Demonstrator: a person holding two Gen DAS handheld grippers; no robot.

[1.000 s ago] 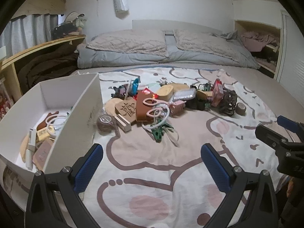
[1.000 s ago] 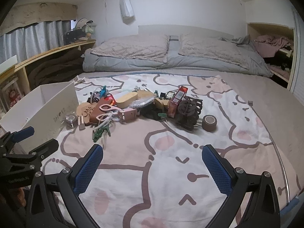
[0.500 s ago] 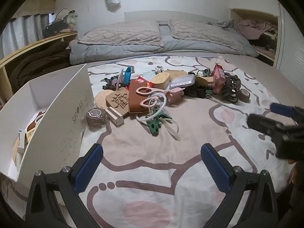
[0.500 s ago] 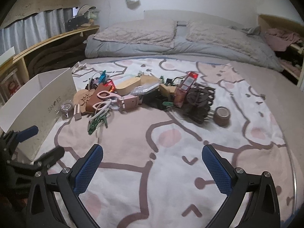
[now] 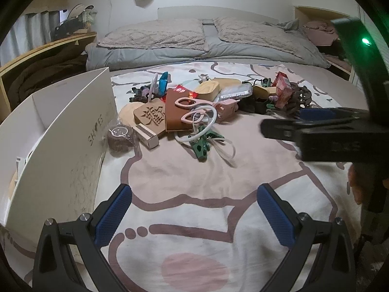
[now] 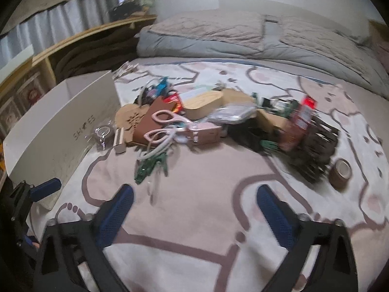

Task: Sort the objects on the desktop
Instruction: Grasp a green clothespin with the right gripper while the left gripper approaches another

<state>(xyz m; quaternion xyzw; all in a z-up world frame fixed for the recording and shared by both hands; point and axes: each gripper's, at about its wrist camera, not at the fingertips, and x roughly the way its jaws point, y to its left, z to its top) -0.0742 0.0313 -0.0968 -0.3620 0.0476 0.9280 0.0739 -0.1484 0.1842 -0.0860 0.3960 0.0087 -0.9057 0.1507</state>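
White box (image 5: 60, 131) printed "SHOES", contents mostly hidden, pink scissors (image 5: 192, 108) right of box, left hand-held gripper (image 5: 194, 214) open and empty, right hand-held gripper (image 6: 194, 211) closing, nothing between.

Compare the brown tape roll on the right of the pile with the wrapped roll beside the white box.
The brown tape roll lies bare and alone, clear of the pile. The wrapped roll sits in clear film, close beside the white box and a matchbox-like box. Both are brown rings lying flat.

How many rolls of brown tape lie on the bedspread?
2: one brown tape roll beside the black comb-like item at the pile's right end, another wrapped brown tape roll against the white box. More may be buried.
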